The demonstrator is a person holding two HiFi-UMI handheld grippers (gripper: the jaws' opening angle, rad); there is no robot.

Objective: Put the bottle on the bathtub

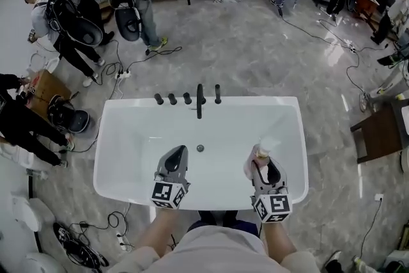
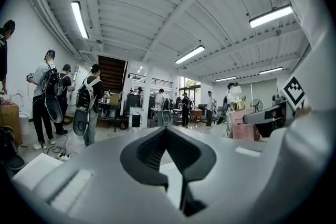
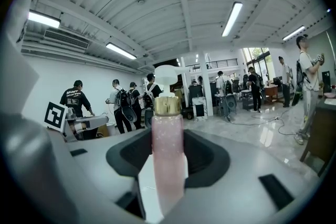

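The white bathtub [image 1: 268, 103] fills the middle of the head view, seen from above. A pink bottle [image 1: 259, 154] with a gold collar and white pump top stands upright in my right gripper [image 1: 261, 163], which is shut on it above the tub's right half. The right gripper view shows the bottle [image 3: 168, 155] clamped between both jaws. Over the tub's left half, level with the right gripper, my left gripper [image 1: 180, 150] is shut and holds nothing. In the left gripper view its jaws meet at the tips, and the bottle [image 2: 235, 113] shows off to the right.
A black faucet [image 1: 200, 101] and several knobs line the tub's far rim, and a drain [image 1: 200, 148] sits in its floor. Several people with backpacks [image 1: 77, 22] stand at the upper left. Cables [image 1: 128, 67] cross the marble floor. A dark wooden table [image 1: 380, 132] stands to the right.
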